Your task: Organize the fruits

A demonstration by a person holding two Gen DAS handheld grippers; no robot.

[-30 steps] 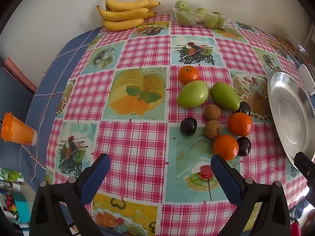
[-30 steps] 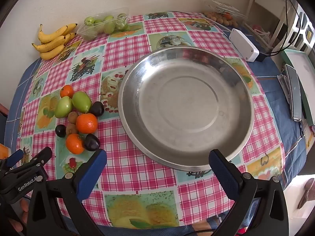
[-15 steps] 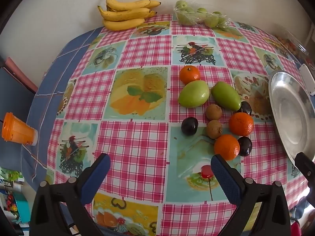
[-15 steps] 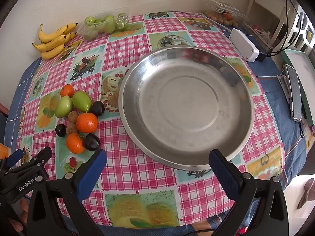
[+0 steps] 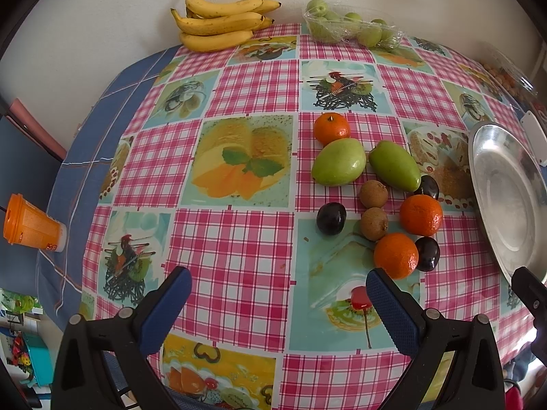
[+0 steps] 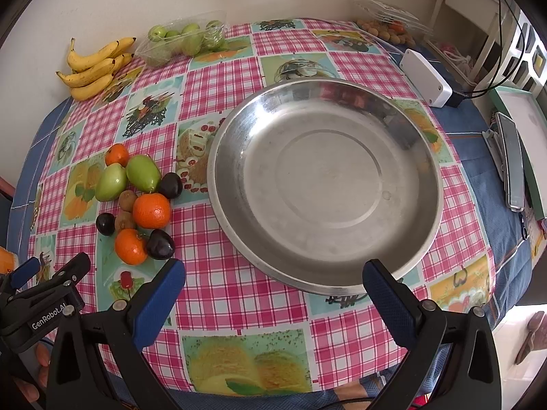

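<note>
Fruit cluster (image 5: 376, 201) sits loose on the table (image 5: 232, 239), just left of the steel dish (image 6: 324, 184): three oranges, two green mangoes (image 5: 338, 162), two kiwis, three dark plums. Dish is bare inside. My left tool (image 5: 278, 292) hangs over the checked cloth near the closest orange (image 5: 396, 255), fingers wide apart, holding nothing. My right tool (image 6: 273, 282) hangs at the dish's near rim, also spread, empty. Bananas (image 5: 222, 22) and bagged green fruit (image 5: 352, 29) at the far edge by the wall.
</note>
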